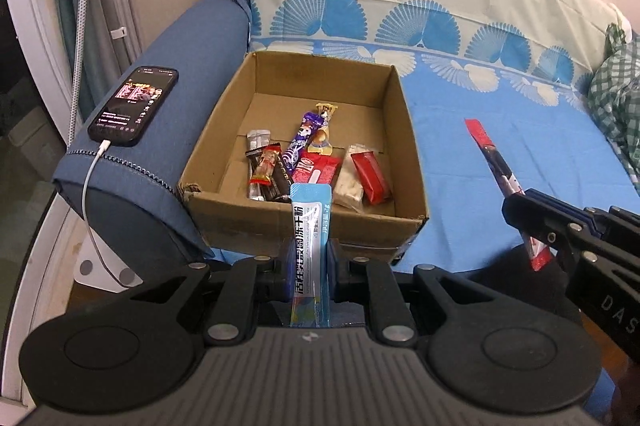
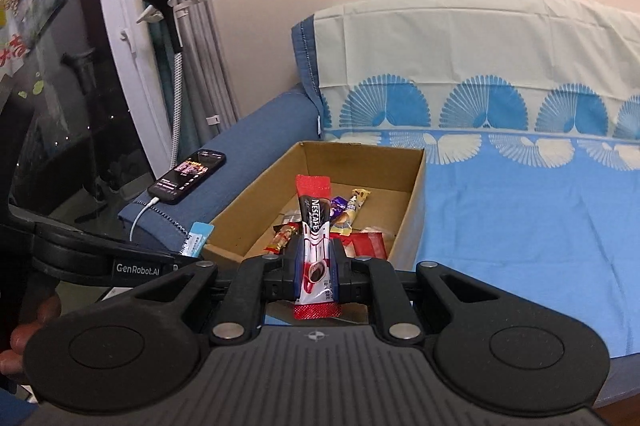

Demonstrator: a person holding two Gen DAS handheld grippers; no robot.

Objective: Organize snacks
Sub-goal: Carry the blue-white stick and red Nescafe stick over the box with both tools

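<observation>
left wrist view: the left gripper [image 1: 308, 258] pinches a light blue sachet [image 1: 311, 226] upright between its pads, just in front of the near wall of a cardboard box [image 1: 304, 226]. the box sits on a blue sofa cover [image 1: 500, 145] and holds several snack packets [image 1: 316, 161] lying flat near its front. at right, the right gripper [image 1: 532, 222] is clamped on a red coffee stick [image 1: 496, 161], tilted, beside the box. a phone [image 1: 134, 105] with a cable lies on the sofa arm [image 1: 180, 105].

right wrist view: the stick [image 2: 316, 226] stands between the pressed-together pads.
</observation>
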